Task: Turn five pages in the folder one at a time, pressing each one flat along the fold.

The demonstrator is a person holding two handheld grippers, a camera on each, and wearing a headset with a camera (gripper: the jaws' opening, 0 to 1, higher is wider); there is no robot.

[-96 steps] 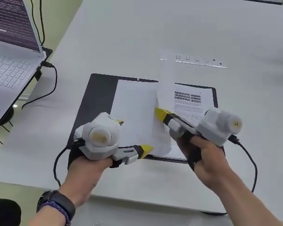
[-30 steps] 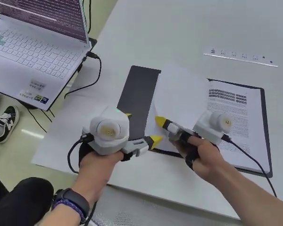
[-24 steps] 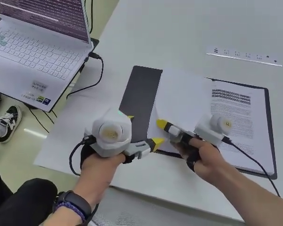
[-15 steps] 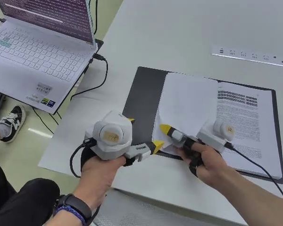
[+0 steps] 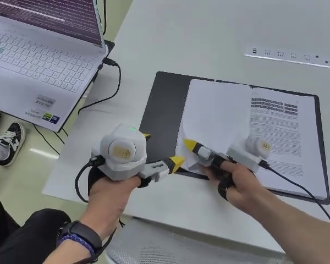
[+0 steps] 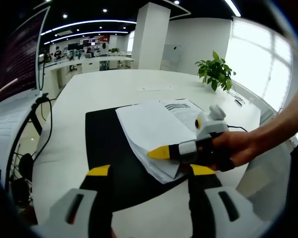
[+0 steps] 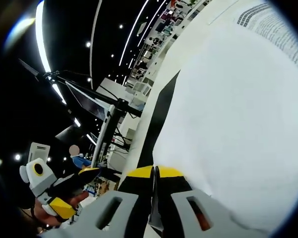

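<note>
Hands hold one gripper each over the near edge of the white worktop (image 5: 209,38). The left hand (image 5: 111,192), with a watch (image 5: 77,234) on its wrist, holds the left gripper (image 5: 160,149) about level just off the near left corner of the black folder (image 5: 159,110), aimed to the right in the head view. In its own view its fingers (image 6: 98,171) stand spread with nothing between them. The right hand (image 5: 239,184) comes in from the right with the right gripper (image 5: 190,145) pointing left and slightly away, low over the paper. Its fingers (image 7: 171,172) are pressed together, pinching the near left corner of a blank white page (image 5: 214,115). The folder lies open and flat on the worktop, its spread length running left to right in front of the person and its fold running away from them. The pinched page arches over the left half, blank side up, leaving a strip of the left cover bare. To its right a printed page (image 5: 280,137) lies flat, with its heading at the far end. A laptop (image 5: 38,55) stands open at the far left, well apart from the folder.
</note>
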